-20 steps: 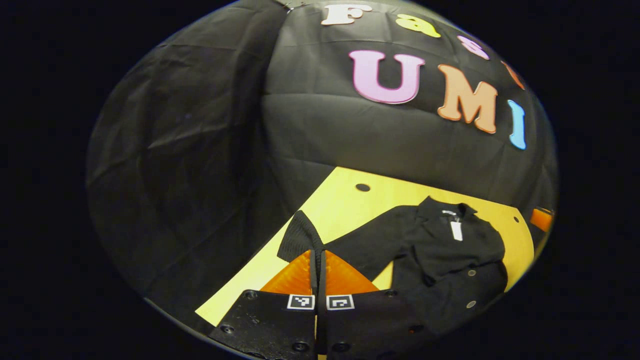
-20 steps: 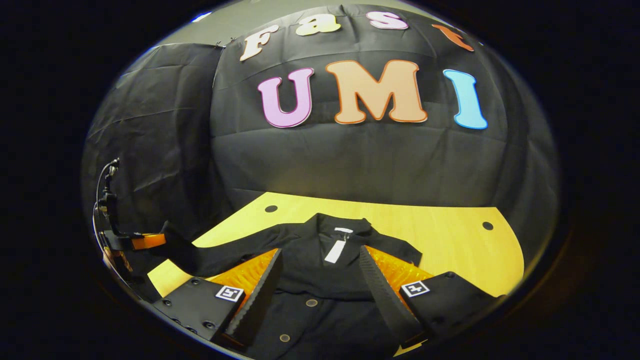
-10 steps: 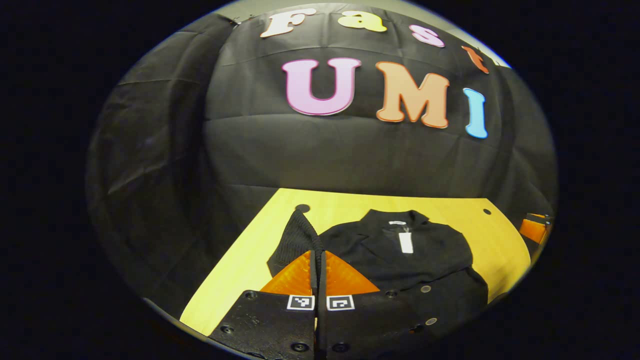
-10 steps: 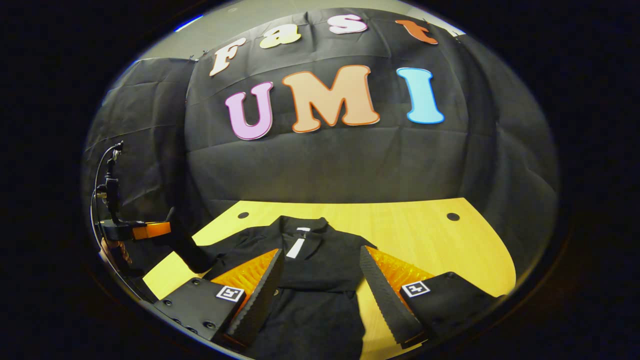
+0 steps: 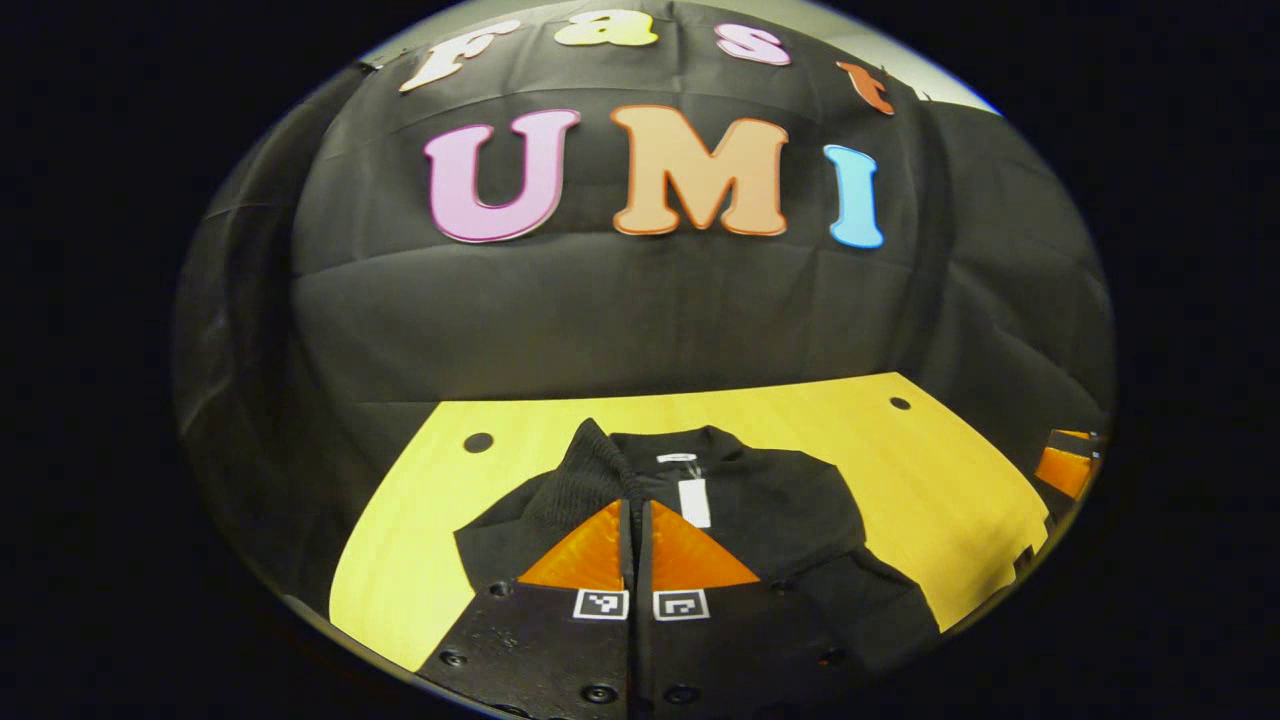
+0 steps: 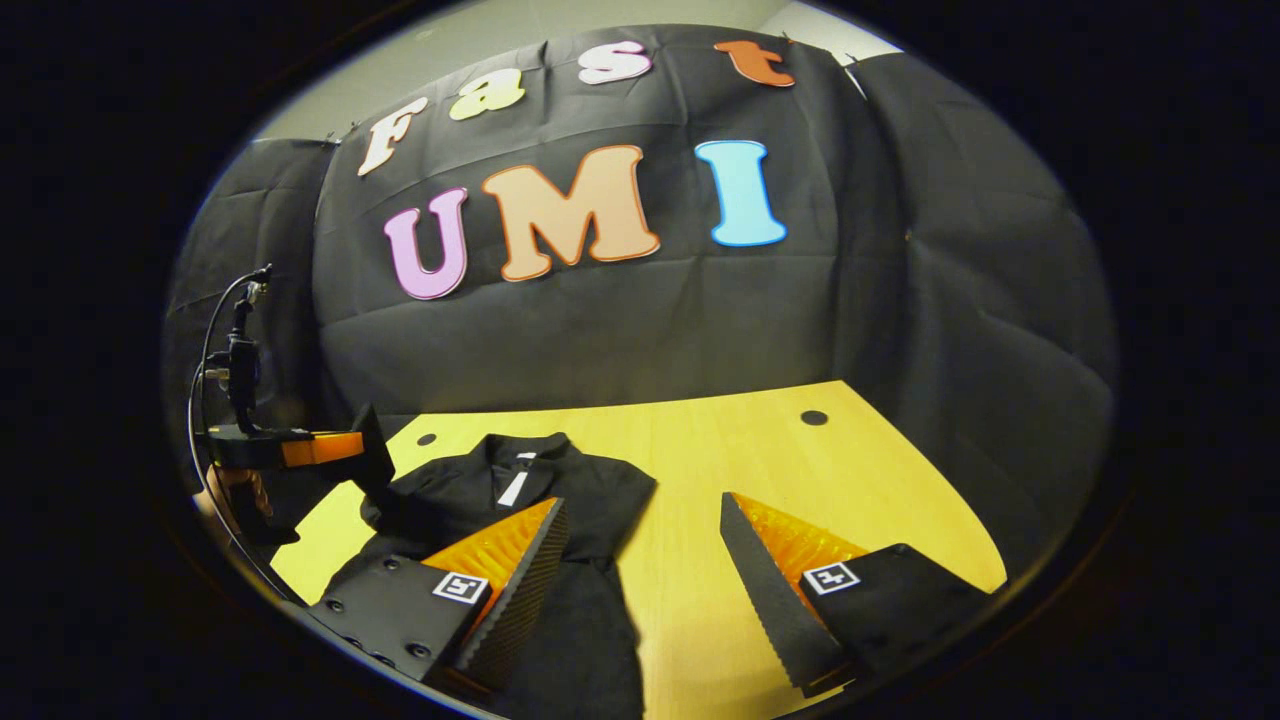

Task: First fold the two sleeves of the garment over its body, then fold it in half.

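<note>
A black buttoned garment (image 5: pixel 790 515) with a white neck tag (image 5: pixel 693 501) lies collar-away on the yellow table (image 5: pixel 930 480). My left gripper (image 5: pixel 636 505) is shut on a sleeve's ribbed cuff (image 5: pixel 585 470), held up over the garment's left shoulder. In the right gripper view that same gripper (image 6: pixel 300 450) holds the sleeve (image 6: pixel 375 465) above the garment (image 6: pixel 580 490). My right gripper (image 6: pixel 640 502) stands open over bare table beside the garment's right edge, its left finger (image 6: pixel 530 560) over the cloth, nothing between the fingers. It also shows far right in the left gripper view (image 5: pixel 1065 468).
The tabletop has small round holes (image 5: pixel 478 442) (image 6: pixel 813 417) near its back corners. Black cloth walls close off the back and sides. Bare wood (image 6: pixel 700 470) stretches right of the garment.
My left gripper has swung the held cuff from out at the side in over the garment's body. My right gripper has shifted right, off the garment onto bare table, staying open.
</note>
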